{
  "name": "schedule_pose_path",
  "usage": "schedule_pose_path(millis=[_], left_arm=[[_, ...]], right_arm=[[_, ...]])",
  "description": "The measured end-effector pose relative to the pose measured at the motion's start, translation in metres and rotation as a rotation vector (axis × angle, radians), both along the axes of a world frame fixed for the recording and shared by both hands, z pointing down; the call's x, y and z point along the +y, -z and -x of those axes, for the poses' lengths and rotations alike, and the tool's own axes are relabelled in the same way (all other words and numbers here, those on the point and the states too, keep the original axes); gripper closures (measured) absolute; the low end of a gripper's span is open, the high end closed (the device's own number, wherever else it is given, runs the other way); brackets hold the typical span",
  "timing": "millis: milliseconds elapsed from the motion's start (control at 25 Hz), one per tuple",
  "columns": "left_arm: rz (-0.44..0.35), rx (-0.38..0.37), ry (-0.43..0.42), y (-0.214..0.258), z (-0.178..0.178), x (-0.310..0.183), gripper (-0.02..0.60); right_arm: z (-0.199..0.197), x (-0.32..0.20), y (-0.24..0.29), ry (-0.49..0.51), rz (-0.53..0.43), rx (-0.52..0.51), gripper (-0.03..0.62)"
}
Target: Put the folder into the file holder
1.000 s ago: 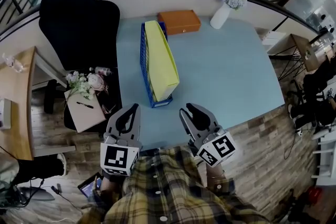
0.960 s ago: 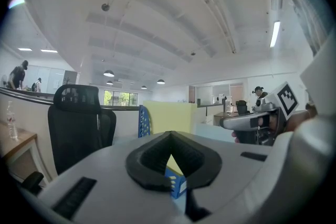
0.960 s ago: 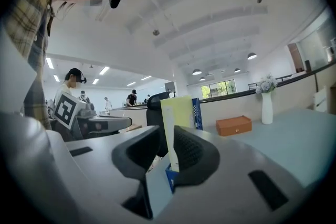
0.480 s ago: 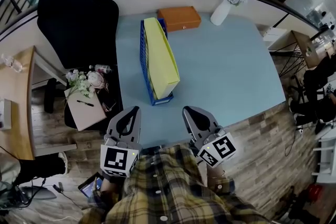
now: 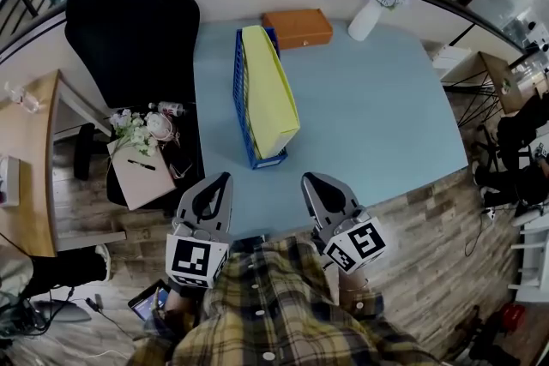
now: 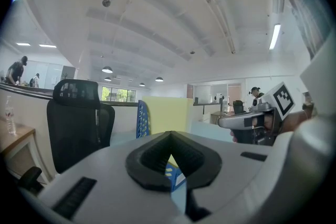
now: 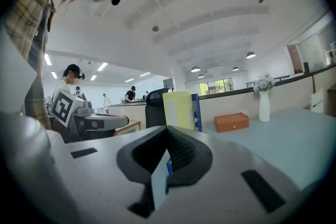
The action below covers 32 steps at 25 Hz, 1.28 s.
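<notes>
A yellow folder (image 5: pixel 268 94) stands upright inside the blue file holder (image 5: pixel 241 103) on the light blue table (image 5: pixel 369 116). Both grippers hover at the table's near edge, short of the holder and touching nothing. My left gripper (image 5: pixel 220 181) is shut and empty, a little left of the holder's near end. My right gripper (image 5: pixel 312 183) is shut and empty, to the holder's right. In the left gripper view the folder (image 6: pixel 165 112) and holder (image 6: pixel 140 119) rise beyond the closed tips (image 6: pixel 169 136). The right gripper view shows the folder (image 7: pixel 177 110) and holder (image 7: pixel 196 112) past its tips (image 7: pixel 167 131).
An orange box (image 5: pixel 297 27) lies behind the holder, and a white vase of flowers (image 5: pixel 365 18) stands at the back right. A black office chair (image 5: pixel 129 30) is left of the table, with a small stand (image 5: pixel 141 171) holding flowers and a notebook beside it.
My right gripper's jaws have gone from spread apart to closed, with nothing between them. Both hands stay in place.
</notes>
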State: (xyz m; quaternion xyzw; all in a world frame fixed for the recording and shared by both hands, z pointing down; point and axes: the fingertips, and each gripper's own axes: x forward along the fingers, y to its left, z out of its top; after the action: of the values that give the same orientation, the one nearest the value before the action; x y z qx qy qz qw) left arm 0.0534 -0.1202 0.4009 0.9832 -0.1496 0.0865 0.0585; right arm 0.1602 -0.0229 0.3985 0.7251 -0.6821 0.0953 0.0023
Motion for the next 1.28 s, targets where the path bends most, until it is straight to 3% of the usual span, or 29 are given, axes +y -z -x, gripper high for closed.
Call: schedule_pose_path(millis=[1280], left_arm=[[-0.010,0.002,0.033,-0.004,0.003,-0.009,0.588]], right_arm=[[-0.014,0.001,-0.001,-0.063,-0.009,0.019,0.592]])
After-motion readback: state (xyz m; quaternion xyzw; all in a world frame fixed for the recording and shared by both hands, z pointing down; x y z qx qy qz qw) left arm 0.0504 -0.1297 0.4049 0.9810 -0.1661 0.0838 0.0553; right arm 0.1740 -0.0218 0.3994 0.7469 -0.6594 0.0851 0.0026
